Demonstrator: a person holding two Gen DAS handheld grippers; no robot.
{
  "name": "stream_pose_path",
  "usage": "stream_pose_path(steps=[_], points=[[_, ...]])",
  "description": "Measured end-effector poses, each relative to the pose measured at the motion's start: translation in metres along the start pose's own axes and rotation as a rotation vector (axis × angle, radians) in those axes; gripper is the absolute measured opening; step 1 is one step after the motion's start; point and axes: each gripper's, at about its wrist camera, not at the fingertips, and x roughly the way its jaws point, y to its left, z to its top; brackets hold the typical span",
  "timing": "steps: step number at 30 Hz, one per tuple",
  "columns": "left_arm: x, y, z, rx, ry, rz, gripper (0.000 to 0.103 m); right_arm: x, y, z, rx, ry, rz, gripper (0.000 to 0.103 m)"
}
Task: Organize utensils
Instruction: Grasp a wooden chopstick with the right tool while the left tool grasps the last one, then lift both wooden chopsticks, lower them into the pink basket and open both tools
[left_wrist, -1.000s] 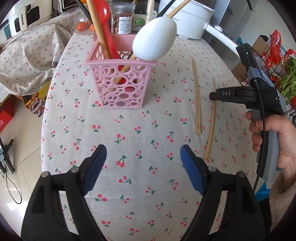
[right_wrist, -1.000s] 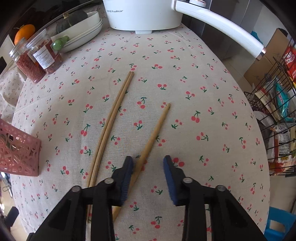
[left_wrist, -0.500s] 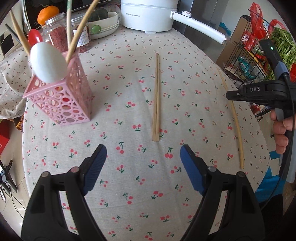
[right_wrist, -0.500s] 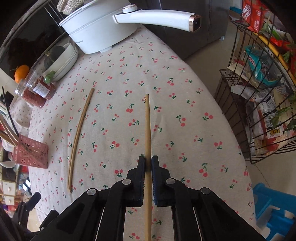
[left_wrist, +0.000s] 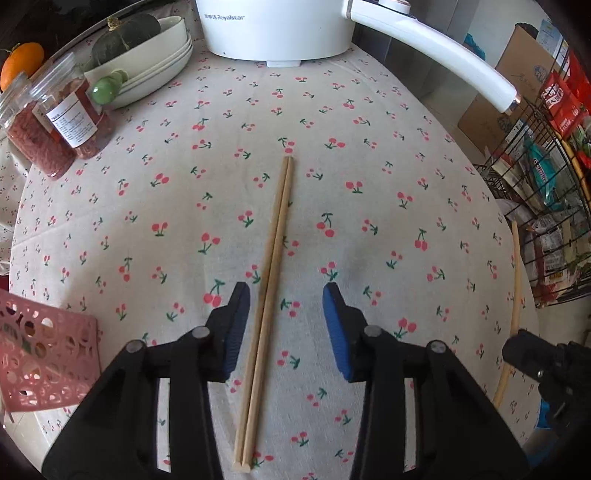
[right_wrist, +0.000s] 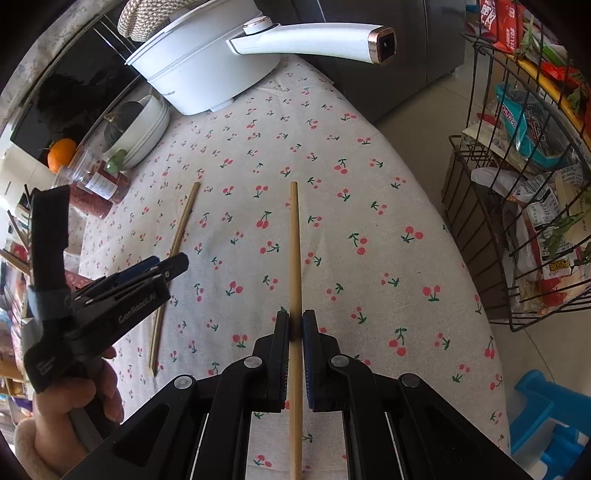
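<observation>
A pair of wooden chopsticks (left_wrist: 271, 269) lies side by side on the cherry-print tablecloth (left_wrist: 369, 177). My left gripper (left_wrist: 286, 328) is open, low over the cloth, with the pair between its blue pads. My right gripper (right_wrist: 295, 328) is shut on a single wooden chopstick (right_wrist: 294, 251) and holds it above the cloth; that stick also shows at the right in the left wrist view (left_wrist: 515, 291). The pair also shows in the right wrist view (right_wrist: 177, 236), partly hidden by the left gripper (right_wrist: 162, 267). The pink utensil basket (left_wrist: 44, 362) stands at the left.
A white electric pot (left_wrist: 280, 26) with a long handle (left_wrist: 436, 59) stands at the back. Stacked white bowls (left_wrist: 155, 66), two jars (left_wrist: 70, 118) and an orange (left_wrist: 22, 64) are at the back left. A wire rack (right_wrist: 517, 206) stands off the table's right edge.
My left gripper has swung away from the basket, come down over the chopstick pair and narrowed its opening. My right gripper closed on the single chopstick a second ago and lifted it.
</observation>
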Motion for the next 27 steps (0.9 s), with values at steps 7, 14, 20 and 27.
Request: stream_pose_path(steps=[7,14,20,27], points=[[0.011,-0.009,0.019,0.017,0.039,0.013,0.030,0.005,0.006,0.008,-0.027,0.006,0.028,0.007],[0.010,-0.014,0.019,0.042,0.057,0.019,0.010,0.004,0.007,0.010,-0.018,-0.002,0.037,0.007],[-0.024,-0.018,0.006,0.066,-0.017,-0.010,0.010,-0.010,0.008,0.009,-0.002,-0.039,0.060,0.007],[-0.088,-0.017,-0.022,0.095,-0.140,-0.077,0.010,-0.033,0.014,0.001,0.012,-0.097,0.091,0.007]])
